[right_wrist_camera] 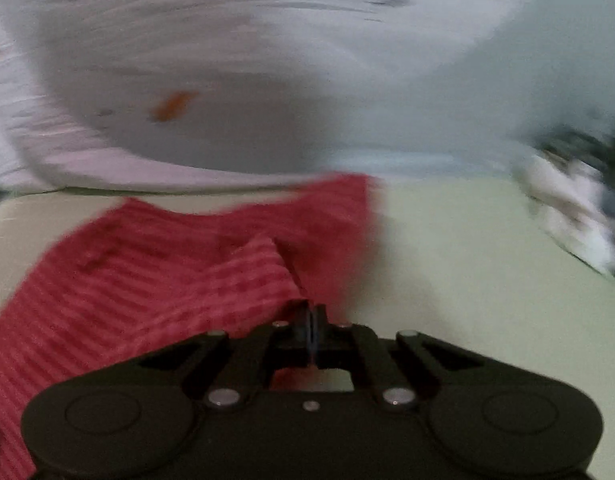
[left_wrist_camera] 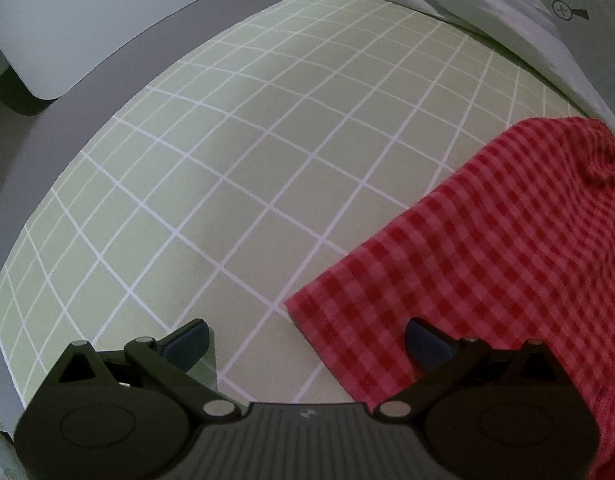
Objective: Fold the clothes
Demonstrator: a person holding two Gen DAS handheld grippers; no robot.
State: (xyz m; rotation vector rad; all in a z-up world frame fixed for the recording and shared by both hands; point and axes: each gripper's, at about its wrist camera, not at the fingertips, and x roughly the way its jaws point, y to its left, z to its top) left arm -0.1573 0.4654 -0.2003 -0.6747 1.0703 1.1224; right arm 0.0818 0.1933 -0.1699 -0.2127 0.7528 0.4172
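Note:
A red-and-pink checked cloth (left_wrist_camera: 487,248) lies on the green grid mat (left_wrist_camera: 235,168) at the right of the left wrist view, with one corner near my left gripper (left_wrist_camera: 305,338). That gripper is open and empty, its right finger over the cloth's edge. In the blurred right wrist view my right gripper (right_wrist_camera: 309,320) is shut on an edge of the same cloth (right_wrist_camera: 167,276), which is lifted into a fold and spreads away to the left.
A white board (left_wrist_camera: 87,20) lies at the mat's far left and pale striped fabric (left_wrist_camera: 487,4) at the far right. In the right wrist view a large white fabric mass (right_wrist_camera: 211,80) lies behind the mat, with a blurred pile (right_wrist_camera: 575,200) to the right.

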